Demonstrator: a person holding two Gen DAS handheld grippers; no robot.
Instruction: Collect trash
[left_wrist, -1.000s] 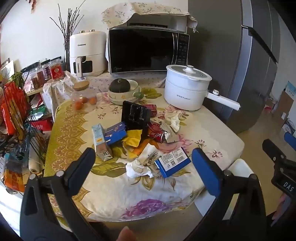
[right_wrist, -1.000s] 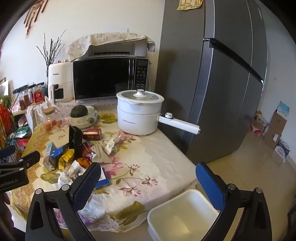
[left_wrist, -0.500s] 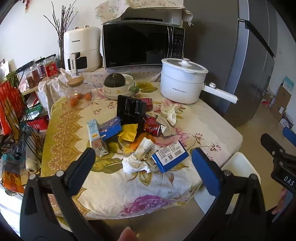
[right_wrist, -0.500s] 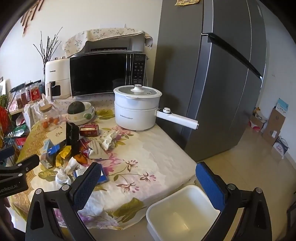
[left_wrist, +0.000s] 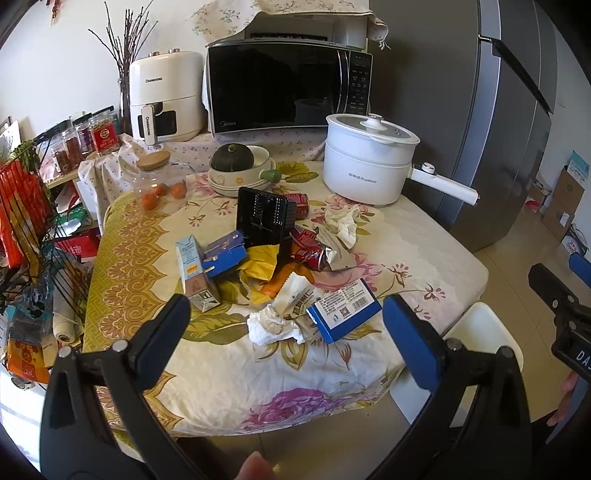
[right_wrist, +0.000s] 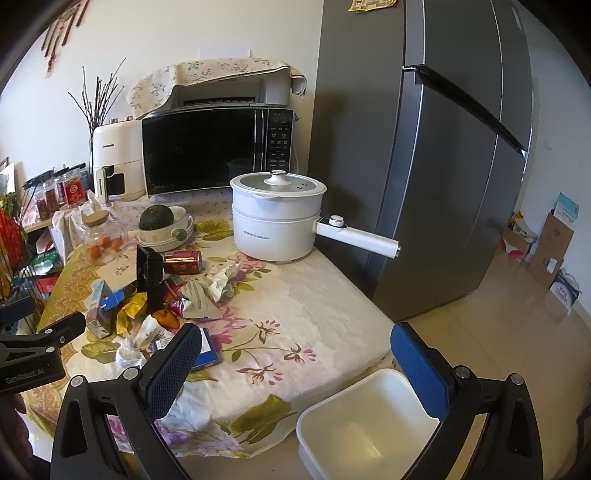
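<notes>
On the air fryer (left_wrist: 166, 94) "CHANGHONG" reads; both hand-held grippers, left (left_wrist: 286, 325) and right (right_wrist: 295, 356), gape wide

Both held level — left hand-held gripper (left_wrist: 286, 317) and right hand-held gripper (right_wrist: 295, 345) gape wide.

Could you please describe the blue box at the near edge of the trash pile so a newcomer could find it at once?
Start at the white electric pot on the floral tablecloth, then come toward the table's near edge. There the blue box lies flat beside a crumpled white tissue. Only it shows a white label with a barcode.
</notes>
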